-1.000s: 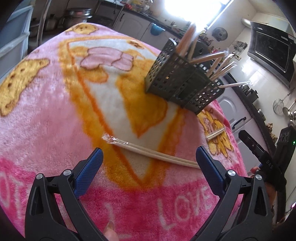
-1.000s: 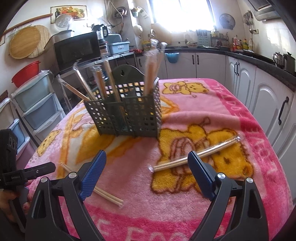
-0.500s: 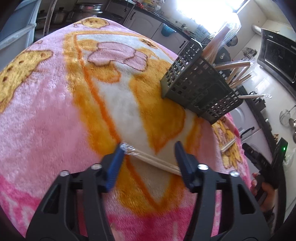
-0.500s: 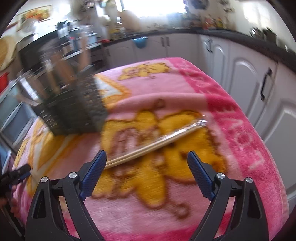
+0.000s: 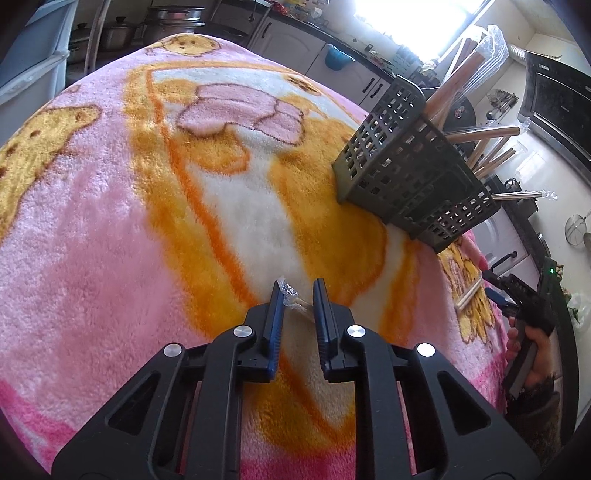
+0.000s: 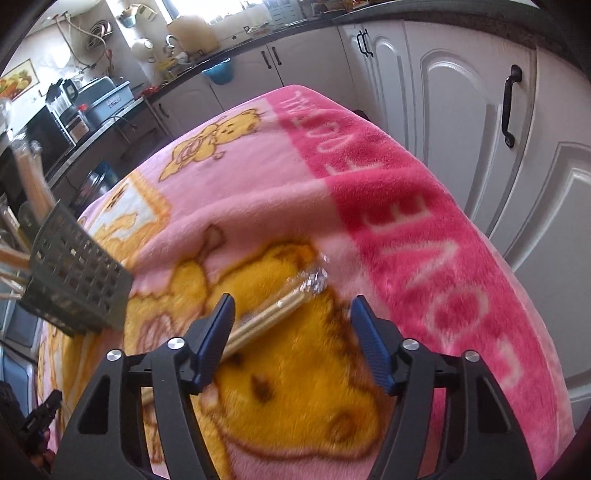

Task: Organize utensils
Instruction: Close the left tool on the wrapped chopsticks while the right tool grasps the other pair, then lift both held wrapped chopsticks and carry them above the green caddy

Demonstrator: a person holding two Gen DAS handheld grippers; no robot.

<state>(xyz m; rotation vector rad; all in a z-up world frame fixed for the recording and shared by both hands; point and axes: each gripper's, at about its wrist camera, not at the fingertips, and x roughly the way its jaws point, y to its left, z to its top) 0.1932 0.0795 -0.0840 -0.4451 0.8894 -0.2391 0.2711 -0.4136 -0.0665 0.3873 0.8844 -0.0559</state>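
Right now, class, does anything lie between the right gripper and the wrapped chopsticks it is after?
Nothing visible does. The wrapped chopsticks lie bare on the blanket, partly between the right gripper's closing fingers; the holder stands off to the side.

Sunlit kitchen: white cabinets with black handles, dark countertop, bright window, microwave.
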